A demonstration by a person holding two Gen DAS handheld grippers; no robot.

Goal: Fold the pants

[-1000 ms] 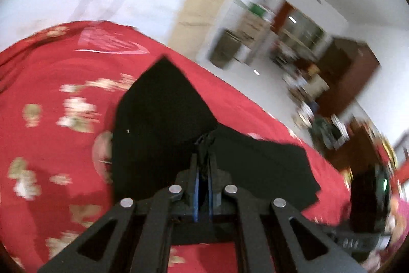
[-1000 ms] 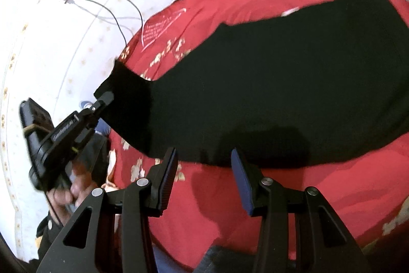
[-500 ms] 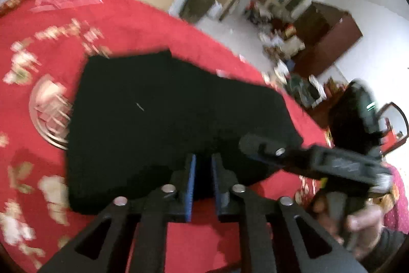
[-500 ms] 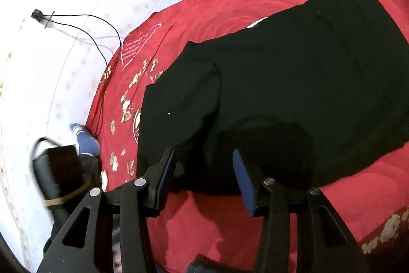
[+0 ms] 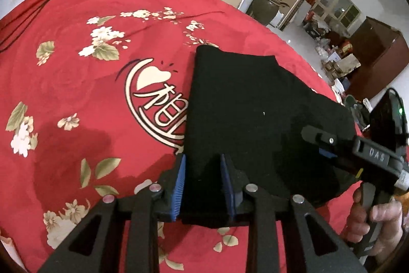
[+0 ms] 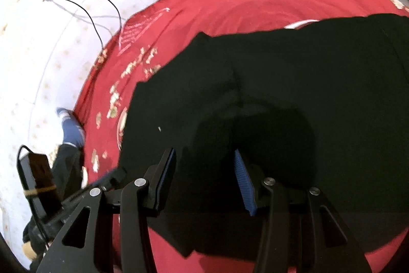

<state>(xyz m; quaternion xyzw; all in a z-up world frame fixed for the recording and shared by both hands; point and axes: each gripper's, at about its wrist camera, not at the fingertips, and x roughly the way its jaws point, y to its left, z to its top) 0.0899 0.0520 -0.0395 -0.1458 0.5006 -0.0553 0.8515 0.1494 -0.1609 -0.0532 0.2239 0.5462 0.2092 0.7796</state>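
Black pants [image 5: 255,104] lying folded on red cloth [image 5: 76,94]; left gripper [image 5: 203,178] jaws just opening, right gripper [image 6: 204,178] hovering apart.

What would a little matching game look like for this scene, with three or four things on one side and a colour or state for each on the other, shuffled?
Things:
1. pants
2. bedspread
3. left claw
4. cable

Descriptions:
A. red, with pale flowers and a heart logo
B. thin and dark, running along the white wall
C. black, lying folded over and flat
D. open over the near edge of the cloth, blue pads apart

Pairs: 1-C, 2-A, 3-D, 4-B

The left claw's jaws have just been opening; the pants' edge lies between them, not pinched.
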